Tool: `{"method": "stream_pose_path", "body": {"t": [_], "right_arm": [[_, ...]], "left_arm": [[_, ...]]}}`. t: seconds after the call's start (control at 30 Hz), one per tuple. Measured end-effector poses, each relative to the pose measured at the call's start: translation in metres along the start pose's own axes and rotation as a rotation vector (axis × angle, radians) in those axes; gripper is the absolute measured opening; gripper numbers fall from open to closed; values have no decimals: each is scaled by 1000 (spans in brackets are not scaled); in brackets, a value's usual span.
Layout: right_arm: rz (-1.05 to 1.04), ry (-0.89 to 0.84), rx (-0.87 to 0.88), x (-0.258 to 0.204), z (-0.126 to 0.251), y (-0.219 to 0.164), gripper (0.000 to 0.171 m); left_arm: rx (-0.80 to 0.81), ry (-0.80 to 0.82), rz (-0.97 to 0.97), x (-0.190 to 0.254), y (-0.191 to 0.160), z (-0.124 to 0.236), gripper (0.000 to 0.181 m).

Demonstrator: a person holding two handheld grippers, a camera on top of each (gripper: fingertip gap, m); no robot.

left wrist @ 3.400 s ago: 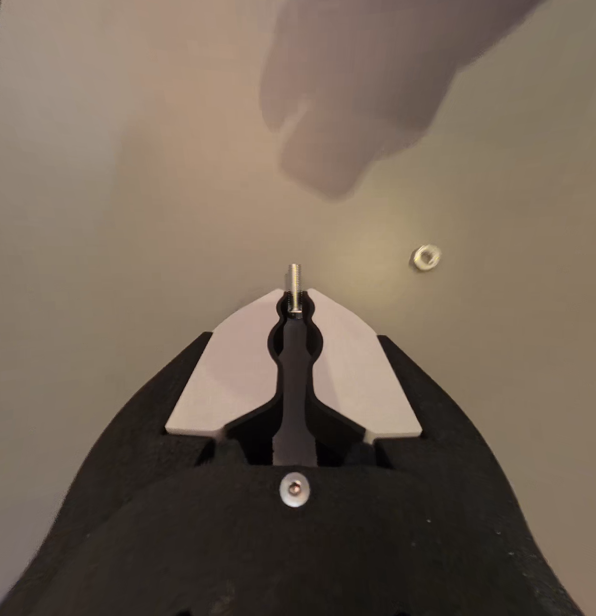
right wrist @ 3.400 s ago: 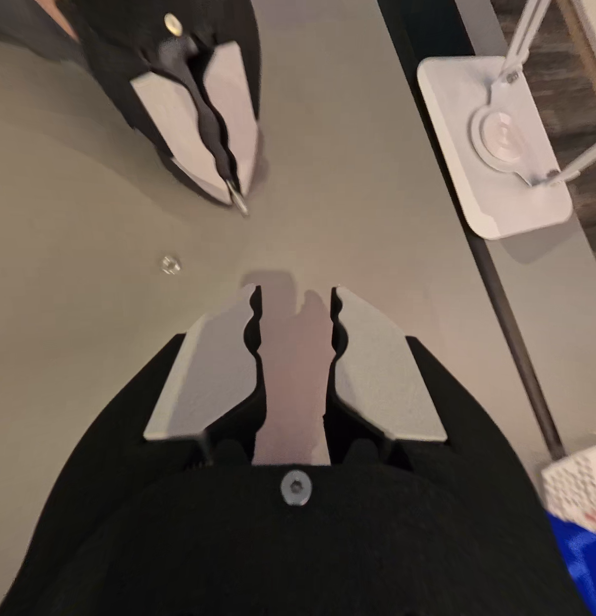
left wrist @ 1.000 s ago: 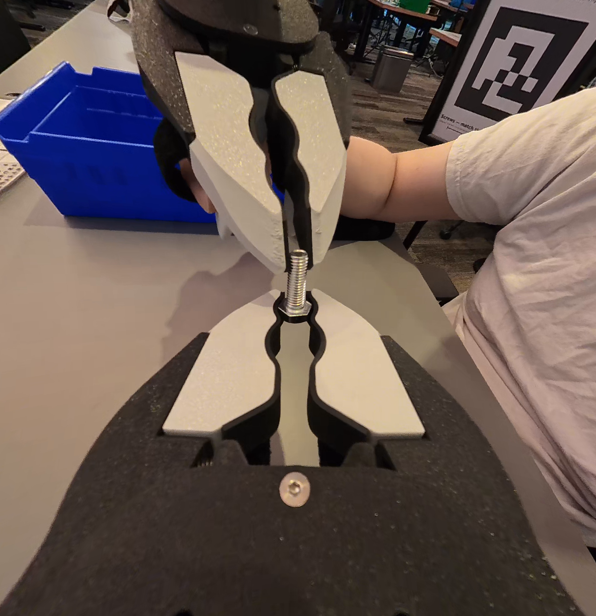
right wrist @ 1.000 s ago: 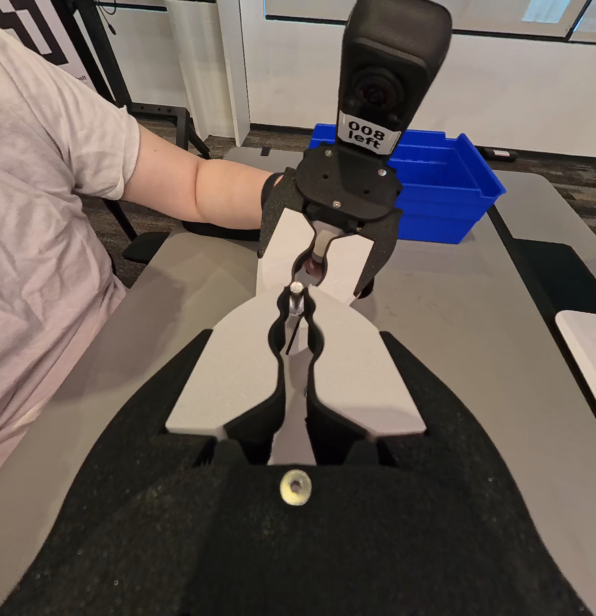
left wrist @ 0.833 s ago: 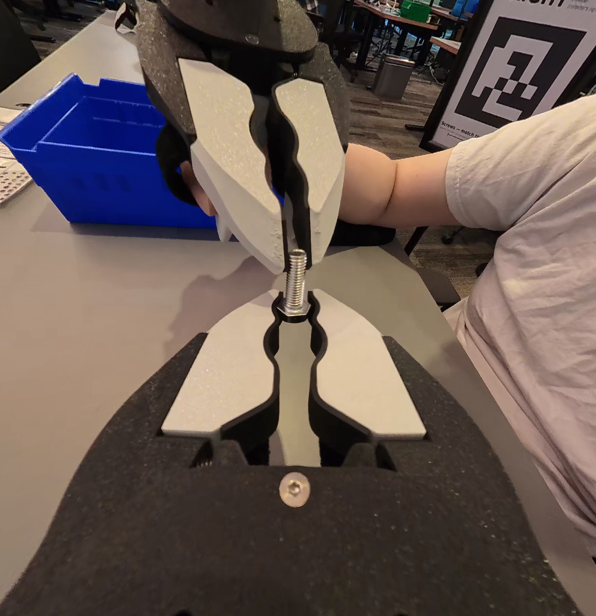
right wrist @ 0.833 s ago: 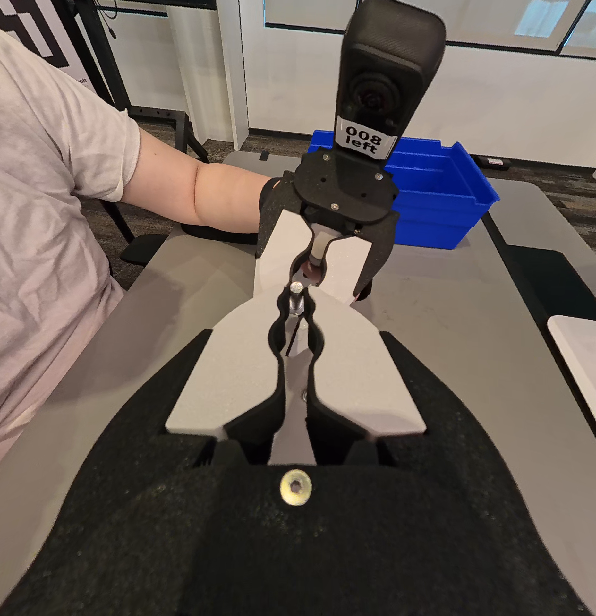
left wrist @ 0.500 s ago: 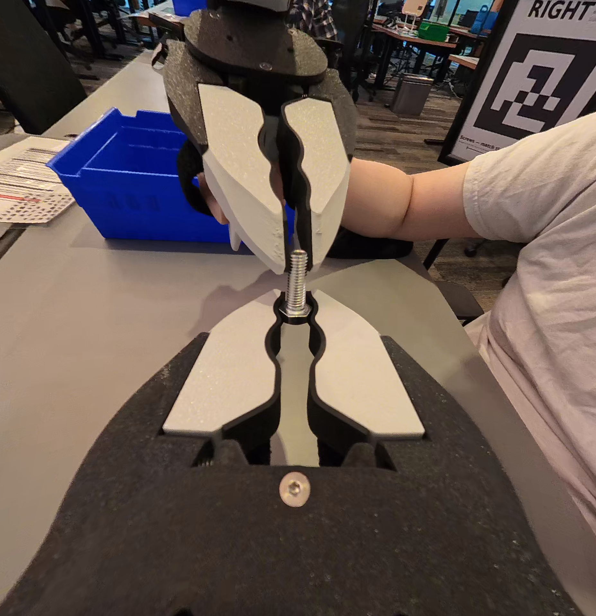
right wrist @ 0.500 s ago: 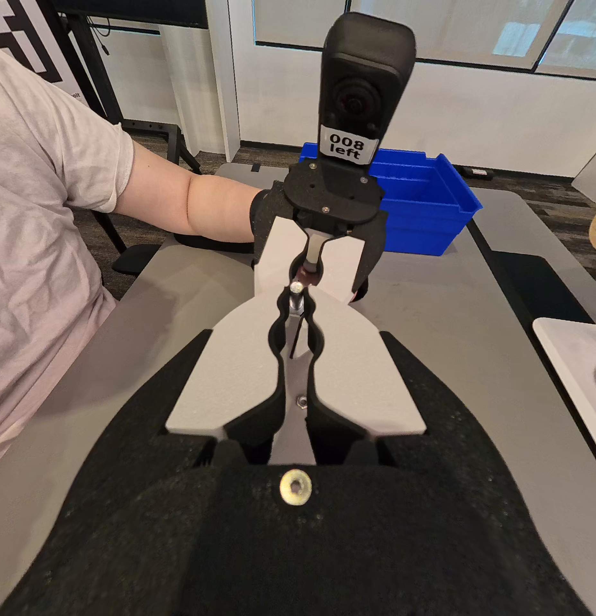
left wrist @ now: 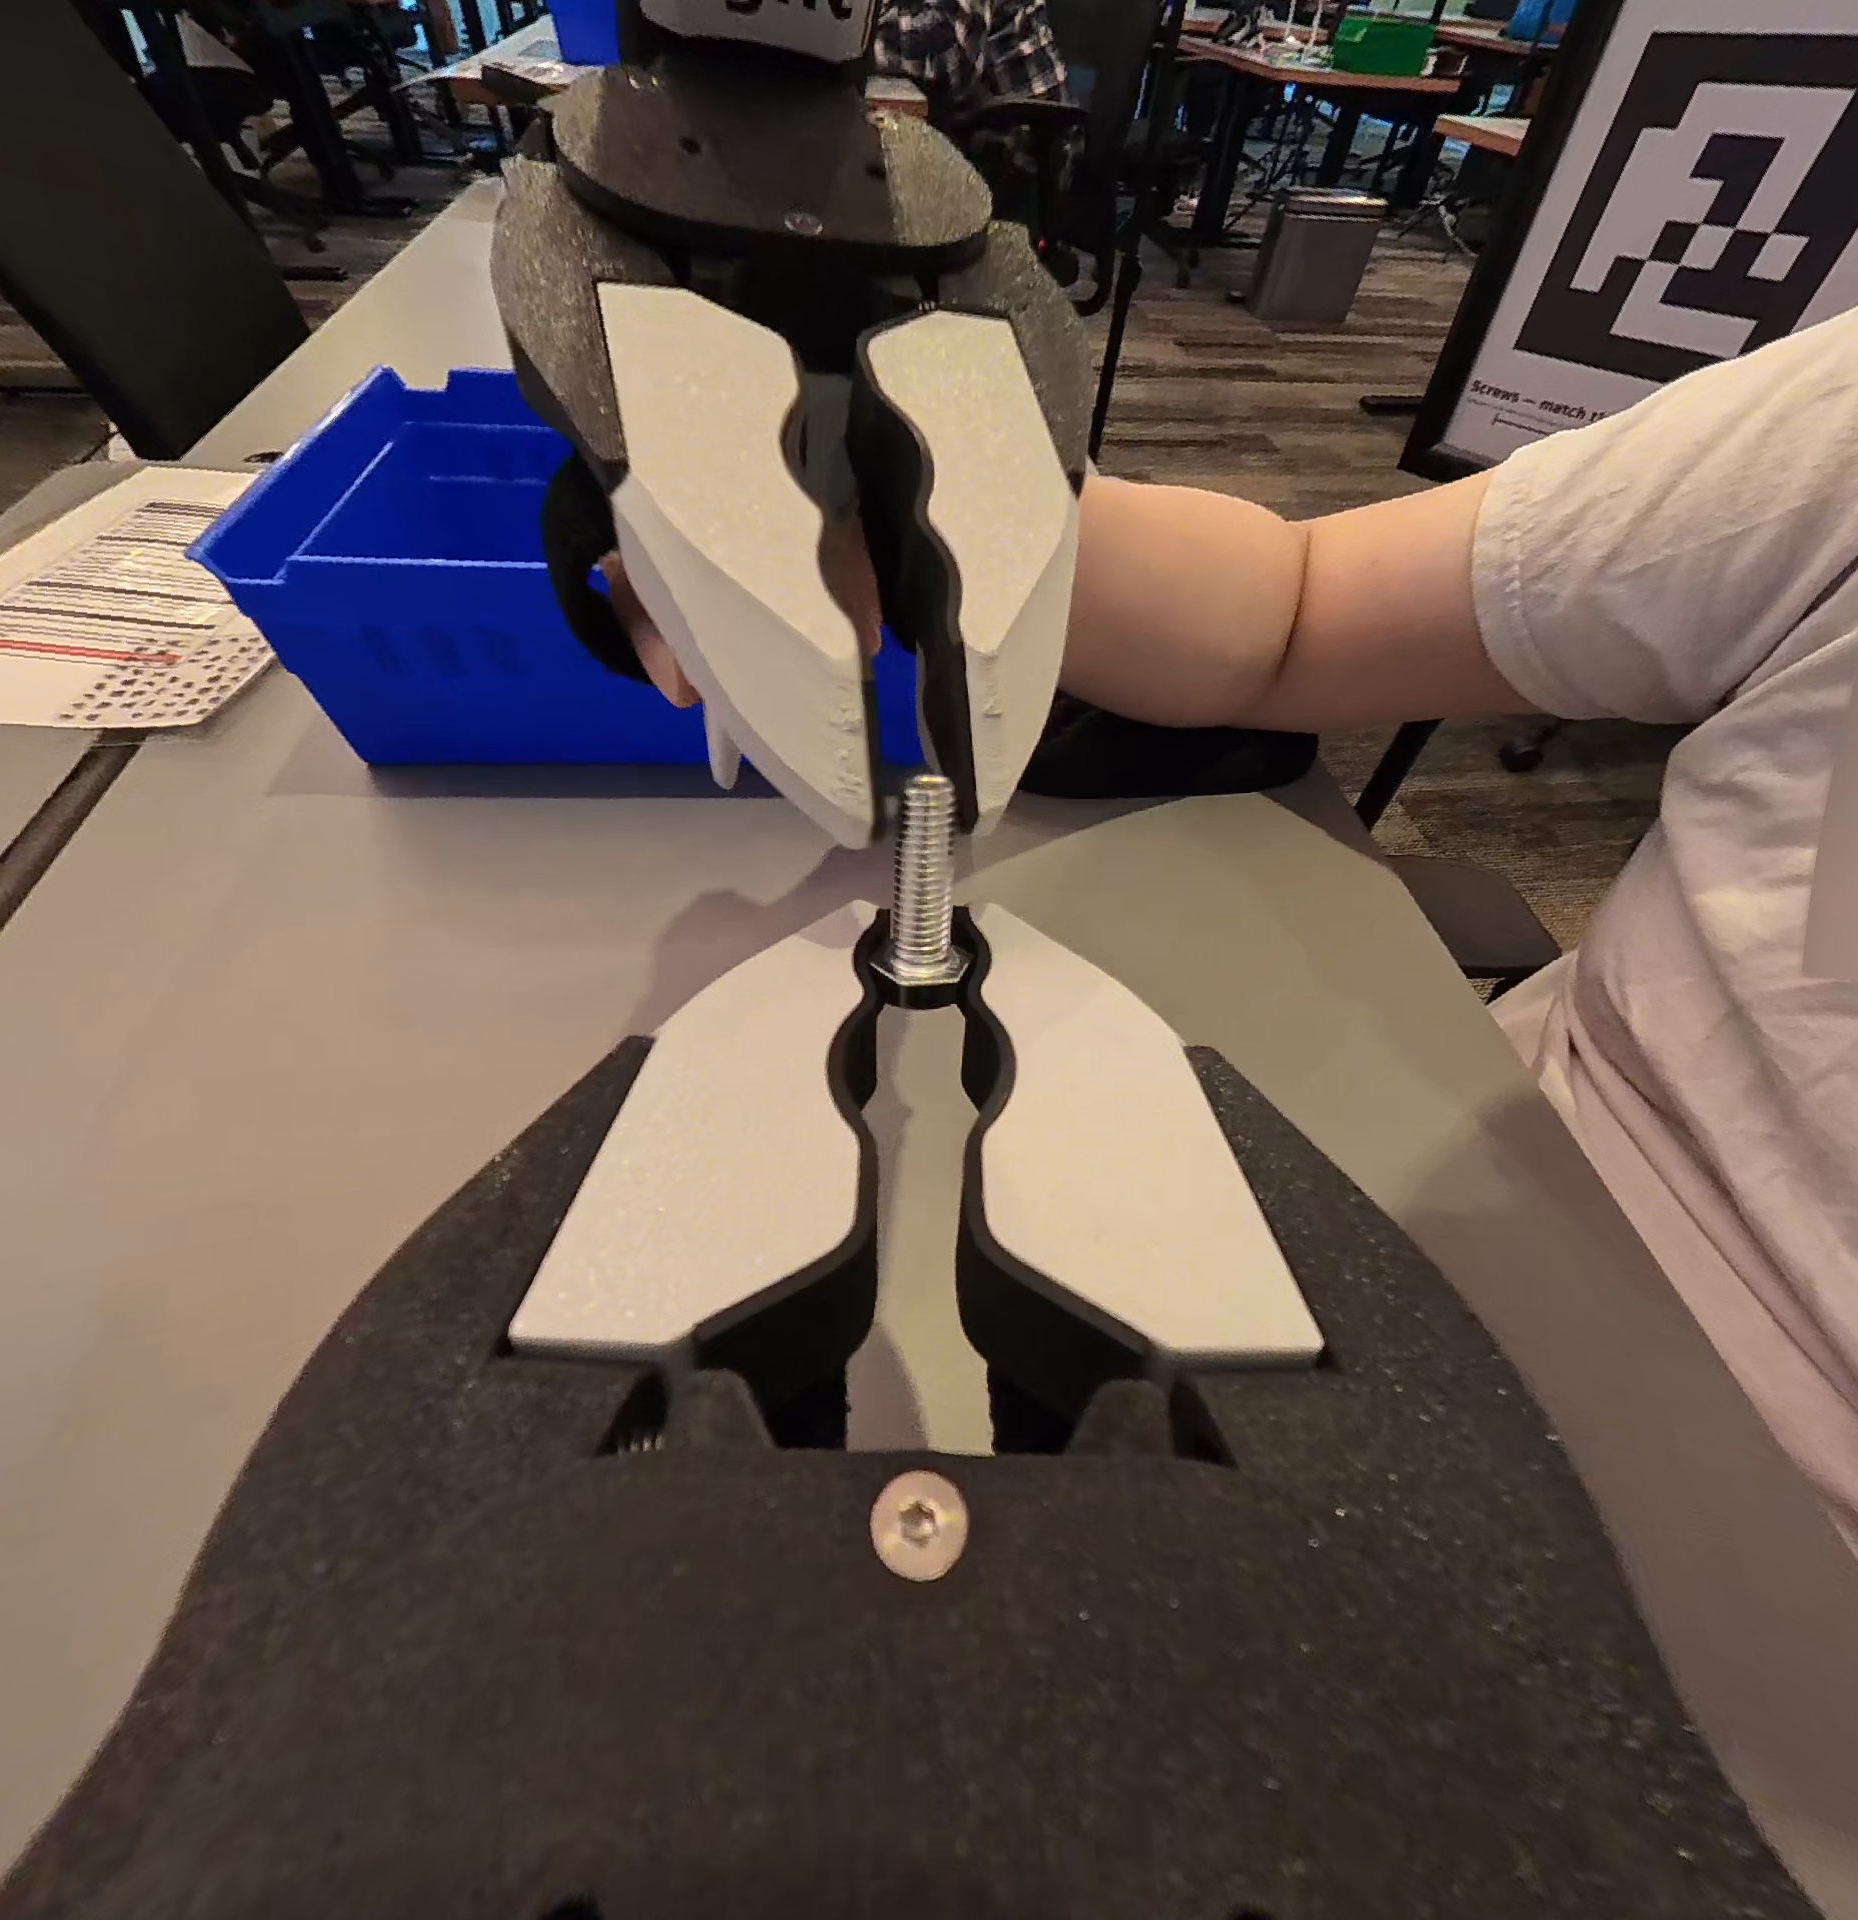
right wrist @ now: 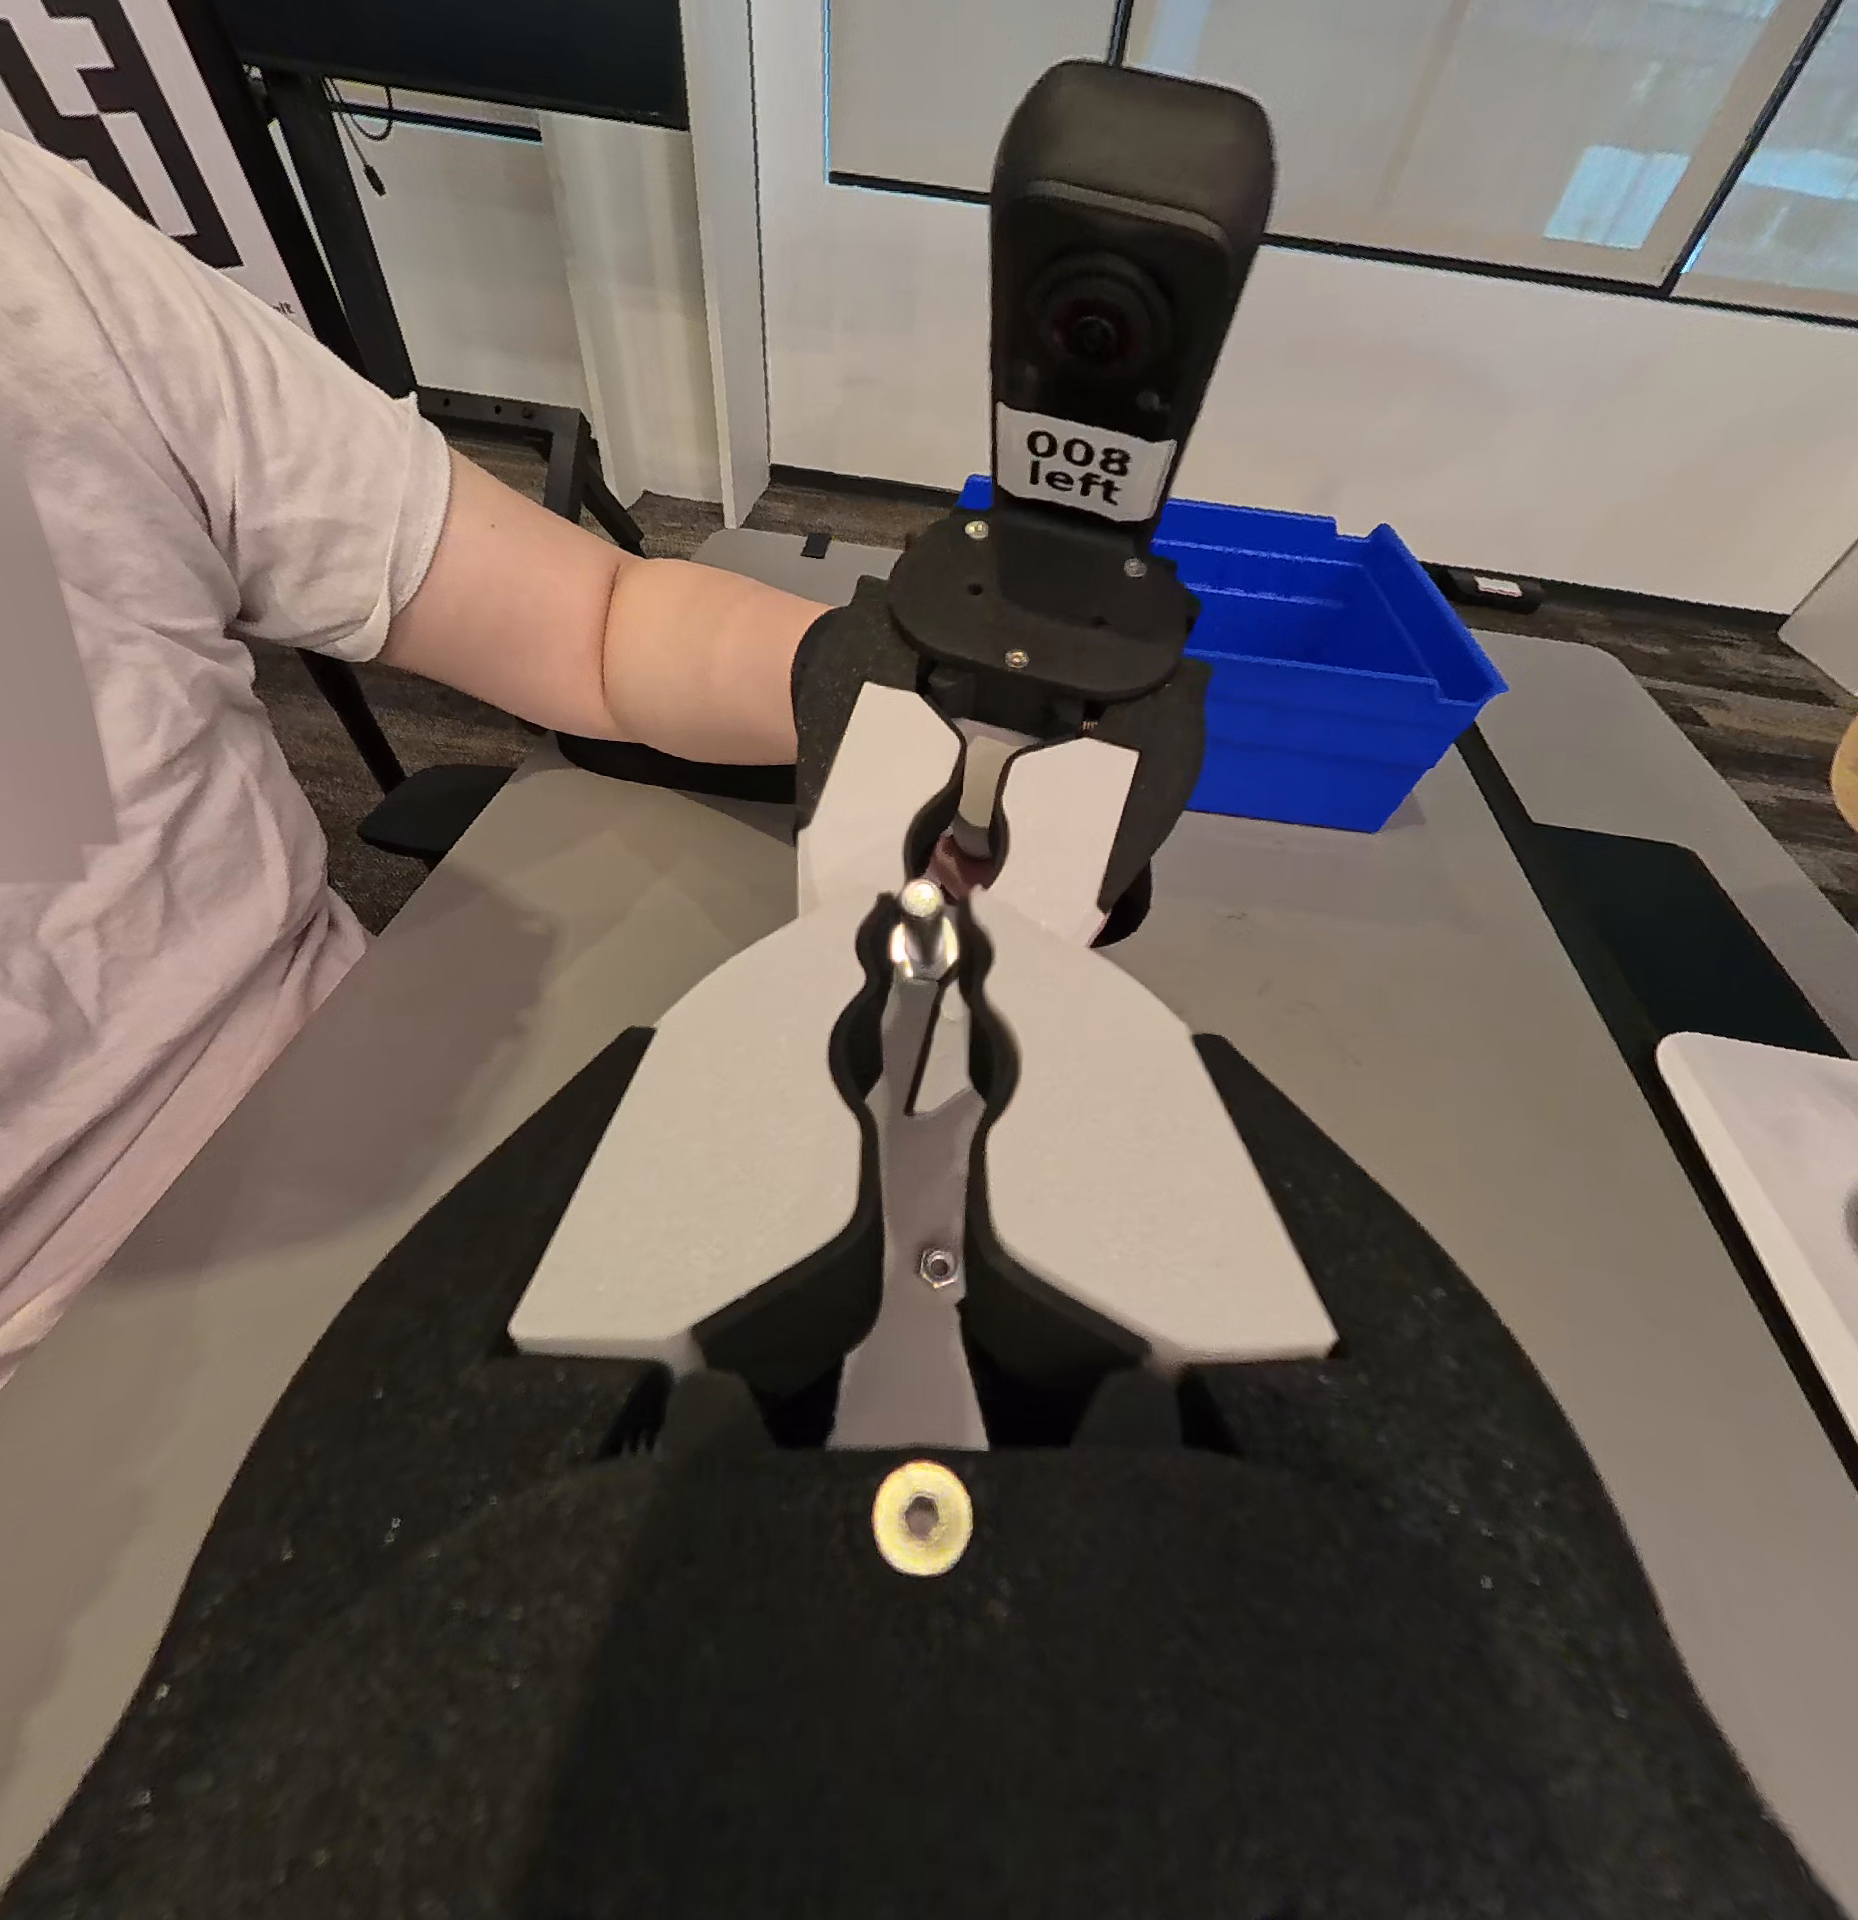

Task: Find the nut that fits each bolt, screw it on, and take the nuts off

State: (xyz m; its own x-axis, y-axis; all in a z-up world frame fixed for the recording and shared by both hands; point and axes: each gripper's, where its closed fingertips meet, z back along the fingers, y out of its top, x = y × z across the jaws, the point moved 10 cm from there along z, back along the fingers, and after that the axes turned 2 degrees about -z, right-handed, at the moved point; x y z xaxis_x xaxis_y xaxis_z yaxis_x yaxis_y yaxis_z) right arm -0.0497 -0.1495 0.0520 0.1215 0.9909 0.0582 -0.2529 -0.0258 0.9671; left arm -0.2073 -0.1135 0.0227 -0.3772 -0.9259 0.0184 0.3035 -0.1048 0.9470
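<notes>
**Bolt gripped between two facing tools above the counter**

The silver bolt (left wrist: 925, 883) is in the air between the two tools. The left tool (left wrist: 920, 961) is clenched on its hex end, where a hexagonal piece (left wrist: 920, 964) sits between the tips; whether that is the bolt's head or a threaded-on nut cannot be told. The right tool (left wrist: 920, 816) points back at it, tips closed on the bolt's threaded end. A loose hex nut (right wrist: 937, 1265) lies on the grey counter (left wrist: 333, 987) below the right tool. A blue bin (left wrist: 437, 582) stands farther back, a printed sheet (left wrist: 104, 603) beside it. The person's white sleeve (left wrist: 1683, 582) fills one side.
</notes>
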Motion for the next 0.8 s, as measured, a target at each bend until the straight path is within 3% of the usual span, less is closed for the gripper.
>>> {"method": "stream_pose_path", "body": {"t": [0.2,0.37,0.47,0.8], "right_arm": [[-34,-61,-4,3,0,2,21],[-53,-121,-47,5,-6,0,16],[-60,-131,-35,6,-6,-1,7],[-90,-19,-12,5,-2,-2,7]], "left_arm": [[-25,121,-10,-6,-1,0,10],[-4,171,-6,-8,1,3,10],[-8,170,-16,-6,2,3,10],[6,74,-12,-1,3,1,11]]}}
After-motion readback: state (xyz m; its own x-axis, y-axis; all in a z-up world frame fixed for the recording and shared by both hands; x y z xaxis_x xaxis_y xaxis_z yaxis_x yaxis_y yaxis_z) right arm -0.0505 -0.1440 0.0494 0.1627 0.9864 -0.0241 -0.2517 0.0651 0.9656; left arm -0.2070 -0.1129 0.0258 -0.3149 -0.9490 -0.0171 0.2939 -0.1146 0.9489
